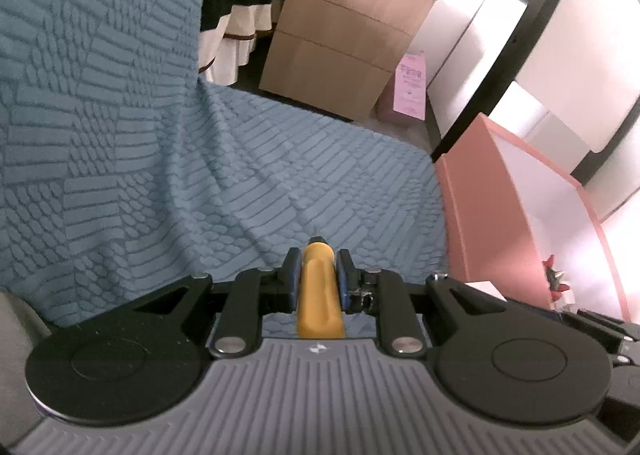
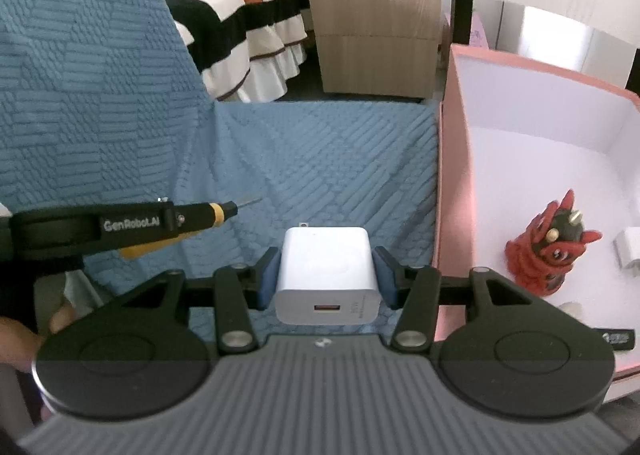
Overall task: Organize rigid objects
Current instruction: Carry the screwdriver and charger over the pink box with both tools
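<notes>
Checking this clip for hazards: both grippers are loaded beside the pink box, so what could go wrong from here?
1. The right gripper holds the charger by its smooth sides; it might slip out.
2. The figurine and a small white block already sit in the box; a careless drop could topple the figurine.
3. The left gripper carries a screwdriver whose tip juts forward and may snag the blanket.

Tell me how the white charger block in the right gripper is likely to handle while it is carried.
The white charger block looks rigid, so the right gripper probably won't deform it. Its glossy, smooth sides may be slippery against the blue pads. It is gripped across its two flat faces, which should resist twisting. It seems compact and likely light.
</notes>
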`<state>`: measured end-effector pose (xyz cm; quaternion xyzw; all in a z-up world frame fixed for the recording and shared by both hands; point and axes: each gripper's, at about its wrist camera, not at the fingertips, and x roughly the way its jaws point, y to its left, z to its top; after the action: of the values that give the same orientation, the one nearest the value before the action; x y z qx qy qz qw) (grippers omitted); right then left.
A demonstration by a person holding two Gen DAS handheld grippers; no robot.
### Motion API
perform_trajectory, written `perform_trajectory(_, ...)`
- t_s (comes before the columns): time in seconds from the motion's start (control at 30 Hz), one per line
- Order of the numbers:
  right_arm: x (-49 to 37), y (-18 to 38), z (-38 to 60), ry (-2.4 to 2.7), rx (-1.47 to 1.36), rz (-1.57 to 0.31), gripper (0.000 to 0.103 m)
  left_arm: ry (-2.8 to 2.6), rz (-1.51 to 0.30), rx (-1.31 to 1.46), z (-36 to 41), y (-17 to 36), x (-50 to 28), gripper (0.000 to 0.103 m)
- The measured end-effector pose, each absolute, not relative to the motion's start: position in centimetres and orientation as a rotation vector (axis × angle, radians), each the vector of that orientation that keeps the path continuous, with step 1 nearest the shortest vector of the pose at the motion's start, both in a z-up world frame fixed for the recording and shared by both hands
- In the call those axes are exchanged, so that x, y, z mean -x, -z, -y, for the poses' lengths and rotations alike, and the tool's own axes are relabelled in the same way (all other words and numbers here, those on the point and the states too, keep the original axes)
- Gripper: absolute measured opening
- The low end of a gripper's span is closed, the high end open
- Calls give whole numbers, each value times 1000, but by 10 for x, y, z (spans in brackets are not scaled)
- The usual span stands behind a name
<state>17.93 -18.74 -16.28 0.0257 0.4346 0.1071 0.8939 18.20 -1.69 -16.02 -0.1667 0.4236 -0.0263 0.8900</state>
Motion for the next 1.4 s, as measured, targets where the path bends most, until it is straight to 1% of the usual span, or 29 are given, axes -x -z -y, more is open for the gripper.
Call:
perform_trajectory(0.4,-177,112,220,-209,-84,-830,53,115,-806,353,34,96,-186,21)
perform_trajectory(0.73,-181,68,260,-152,-106,-746,53,195,-748,341,74,43,-199,21)
perform_trajectory(1.13,-177,33,315,-94,-119,-673,53,300,-670,318,147,-15,-221,21)
perform_trajectory(1.4,-173,31,369,-27,-126,-643,53,348,-660,285,212,-27,-243,21)
